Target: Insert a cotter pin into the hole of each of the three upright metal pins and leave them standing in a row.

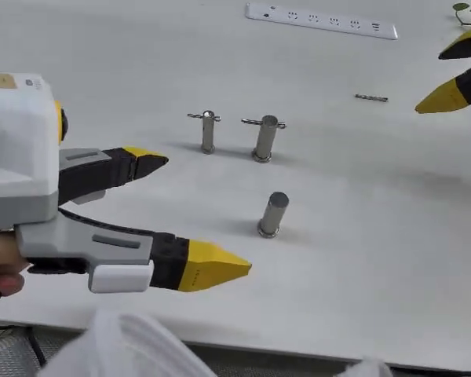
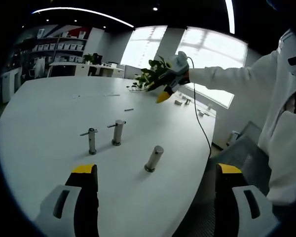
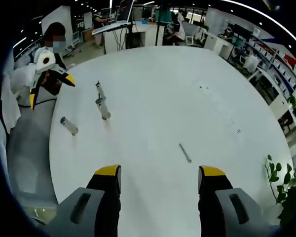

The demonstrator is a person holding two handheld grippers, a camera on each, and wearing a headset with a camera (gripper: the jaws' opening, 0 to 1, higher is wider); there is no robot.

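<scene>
Pins, three of them, stand upright on the white table (image 1: 377,259). In the head view the back-left pin (image 1: 208,131) carries a cotter pin (image 1: 195,117) crosswise near its top. Just to its right, near but not touching, the back-right pin (image 1: 264,139) carries a second cotter pin (image 1: 250,122) the same way. The front pin (image 1: 273,214) stands by itself closer to the person, its top plain. A loose cotter pin (image 1: 371,98) lies flat on the table well to the right of the back pair, apart from everything. The left gripper (image 1: 188,214), held in a hand (image 1: 1,276) at the lower left of the head view, has its yellow-tipped jaws spread wide around bare air (its own view shows the three pins ahead, the front one nearest). It sits left of the front pin and is not touching it. The right gripper (image 1: 433,78) comes in at the upper right edge, raised over the table, jaws likewise spread and holding nothing. In the right gripper view the loose cotter pin lies on the table ahead of them. A power strip (image 1: 322,21) rests along the far side, and plant leaves (image 1: 463,9) show at the top right corner.
</scene>
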